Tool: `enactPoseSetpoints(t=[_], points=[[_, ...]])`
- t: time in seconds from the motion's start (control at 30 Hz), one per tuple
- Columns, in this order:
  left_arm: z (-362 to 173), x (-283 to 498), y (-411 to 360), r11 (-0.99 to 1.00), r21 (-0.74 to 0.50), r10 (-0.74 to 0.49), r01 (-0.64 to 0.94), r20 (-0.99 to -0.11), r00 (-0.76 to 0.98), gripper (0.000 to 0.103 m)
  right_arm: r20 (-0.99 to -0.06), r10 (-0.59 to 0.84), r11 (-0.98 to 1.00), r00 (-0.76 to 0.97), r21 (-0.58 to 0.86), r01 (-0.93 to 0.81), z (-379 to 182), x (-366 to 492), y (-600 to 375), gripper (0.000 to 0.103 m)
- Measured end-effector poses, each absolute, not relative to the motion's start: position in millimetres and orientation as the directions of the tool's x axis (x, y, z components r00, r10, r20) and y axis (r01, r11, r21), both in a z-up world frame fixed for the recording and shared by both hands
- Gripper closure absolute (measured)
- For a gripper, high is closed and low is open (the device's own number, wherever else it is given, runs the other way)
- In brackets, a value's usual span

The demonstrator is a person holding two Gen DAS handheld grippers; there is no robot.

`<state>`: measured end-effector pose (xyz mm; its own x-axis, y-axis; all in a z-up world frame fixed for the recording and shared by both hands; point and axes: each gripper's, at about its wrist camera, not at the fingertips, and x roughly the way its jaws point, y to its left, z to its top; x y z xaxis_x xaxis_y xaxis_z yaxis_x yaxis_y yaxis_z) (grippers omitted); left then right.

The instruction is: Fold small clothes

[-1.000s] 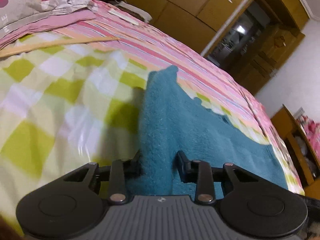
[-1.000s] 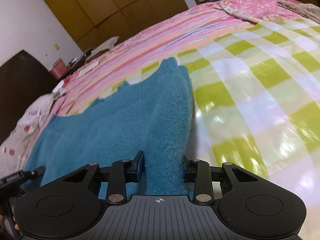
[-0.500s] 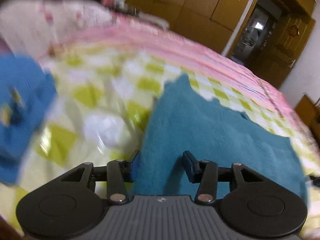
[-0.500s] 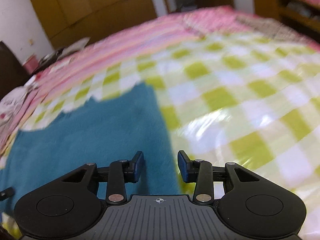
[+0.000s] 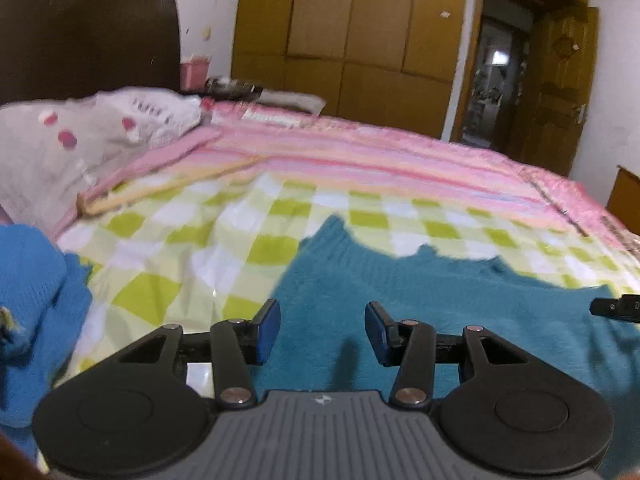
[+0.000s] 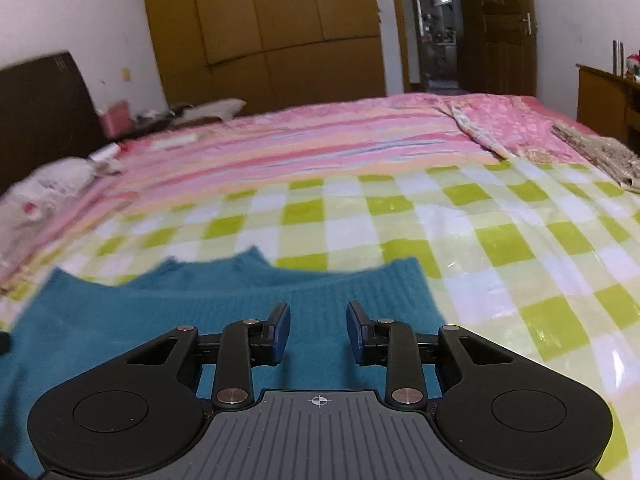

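Observation:
A teal knitted garment lies flat on the green-and-white checked bed cover; it also shows in the right wrist view. My left gripper is open and empty, raised above the garment's left part. My right gripper is open and empty, raised above the garment's right part. The tip of the right gripper shows at the right edge of the left wrist view.
A bright blue garment lies bunched at the left. A pillow and the dark headboard are at the far left. Pink striped bedding covers the far half. Wooden wardrobes and a doorway stand behind.
Both grippers have let go of the teal garment, opened and lifted back. The garment, held up in folds before, now lies flat on the bed.

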<state>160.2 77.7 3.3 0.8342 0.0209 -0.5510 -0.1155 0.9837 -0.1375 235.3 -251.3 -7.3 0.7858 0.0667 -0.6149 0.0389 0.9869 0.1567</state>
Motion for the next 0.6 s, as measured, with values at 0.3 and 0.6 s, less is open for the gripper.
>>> enactPoseSetpoints(t=[0.3, 0.6], points=[[-29, 169, 103, 0.959, -0.243, -0.028, -0.149, -0.599, 0.800, 0.043, -0.579, 0.037, 0.983, 0.815, 0.165, 0.073, -39, 242, -264, 0.084], [-39, 167, 107, 0.955, -0.261, -0.035, -0.141, -0.572, 0.819, 0.034, -0.494, 0.052, 0.977, 0.868, 0.205, 0.058, -52, 232, -270, 0.084]])
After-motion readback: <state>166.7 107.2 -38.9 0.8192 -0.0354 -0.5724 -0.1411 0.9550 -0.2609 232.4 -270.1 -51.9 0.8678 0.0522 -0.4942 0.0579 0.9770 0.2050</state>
